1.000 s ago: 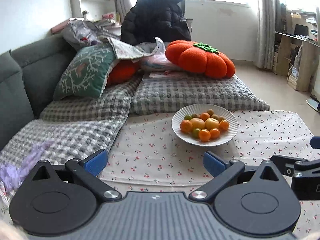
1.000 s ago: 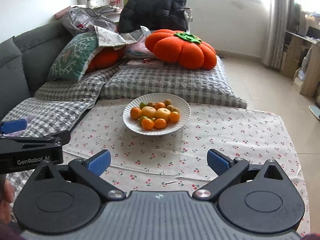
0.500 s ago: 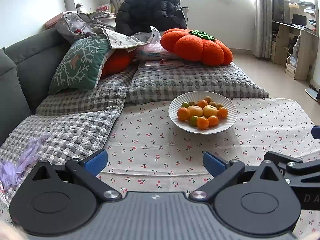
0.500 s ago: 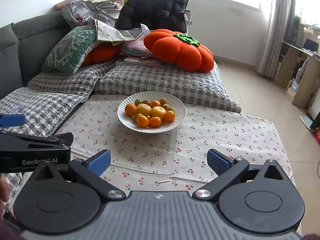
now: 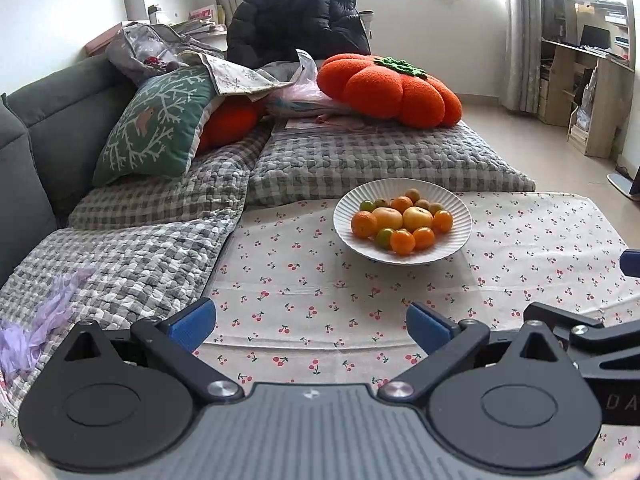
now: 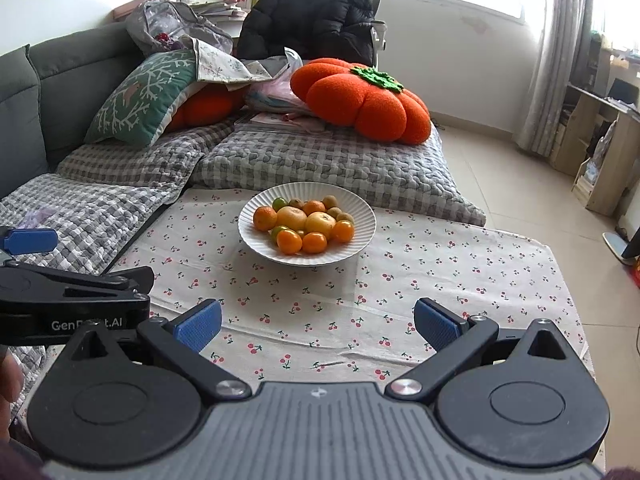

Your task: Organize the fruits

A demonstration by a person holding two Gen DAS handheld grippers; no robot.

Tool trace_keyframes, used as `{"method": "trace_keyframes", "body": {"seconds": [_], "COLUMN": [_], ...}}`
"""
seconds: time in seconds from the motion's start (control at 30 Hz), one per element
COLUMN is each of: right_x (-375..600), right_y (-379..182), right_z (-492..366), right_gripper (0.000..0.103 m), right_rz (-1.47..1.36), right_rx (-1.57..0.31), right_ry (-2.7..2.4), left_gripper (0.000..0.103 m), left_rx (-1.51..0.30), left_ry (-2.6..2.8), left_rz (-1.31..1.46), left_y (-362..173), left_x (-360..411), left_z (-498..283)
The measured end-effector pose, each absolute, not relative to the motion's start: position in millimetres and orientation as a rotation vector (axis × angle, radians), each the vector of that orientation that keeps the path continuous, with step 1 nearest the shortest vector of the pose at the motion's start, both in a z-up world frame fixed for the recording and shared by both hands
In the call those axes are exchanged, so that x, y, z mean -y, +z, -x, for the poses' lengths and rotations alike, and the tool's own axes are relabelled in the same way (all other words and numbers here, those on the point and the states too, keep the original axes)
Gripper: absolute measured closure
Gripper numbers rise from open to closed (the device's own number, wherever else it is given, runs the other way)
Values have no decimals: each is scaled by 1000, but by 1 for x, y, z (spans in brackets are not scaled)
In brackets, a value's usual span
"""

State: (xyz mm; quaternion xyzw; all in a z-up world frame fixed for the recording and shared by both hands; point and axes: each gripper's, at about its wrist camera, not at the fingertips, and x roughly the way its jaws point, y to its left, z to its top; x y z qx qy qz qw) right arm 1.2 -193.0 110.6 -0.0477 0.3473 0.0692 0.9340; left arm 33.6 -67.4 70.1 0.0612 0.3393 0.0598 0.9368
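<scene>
A white ribbed plate (image 5: pixel 460 216) (image 6: pixel 360 216) stands on the cherry-print tablecloth (image 5: pixel 304 280) (image 6: pixel 460 264). It holds several small fruits: oranges (image 5: pixel 364 224) (image 6: pixel 289 241), yellow fruits (image 5: pixel 417 219) (image 6: pixel 320 224), green ones and brown kiwis. My left gripper (image 5: pixel 310 326) is open and empty, hovering near the table's front edge, well short of the plate. My right gripper (image 6: pixel 318 324) is open and empty too, beside the left one, which shows at the left of the right wrist view.
A grey checked quilt (image 5: pixel 380 164) covers the sofa behind and left of the table. On it lie an orange pumpkin cushion (image 5: pixel 390 88), a green cushion (image 5: pixel 156 124) and a black jacket (image 5: pixel 296 12). Tiled floor and wooden shelves (image 5: pixel 588 92) are at right.
Both grippers have risen and tilted down a little, so the plate sits lower and nearer in view. Both stay open and empty.
</scene>
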Motion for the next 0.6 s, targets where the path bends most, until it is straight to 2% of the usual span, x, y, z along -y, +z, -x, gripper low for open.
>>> {"method": "trace_keyframes", "body": {"seconds": [0.6], "right_x": [191], "right_y": [109], "right_z": [-1], "right_gripper": [0], "right_rz": [94], "right_rx": [-716], "right_ry": [138], "left_gripper": [3], "left_rx": [-711], "left_ry": [123], "left_rz": [-119], "left_y": [67], "left_x": [66], "left_z": [-35]}}
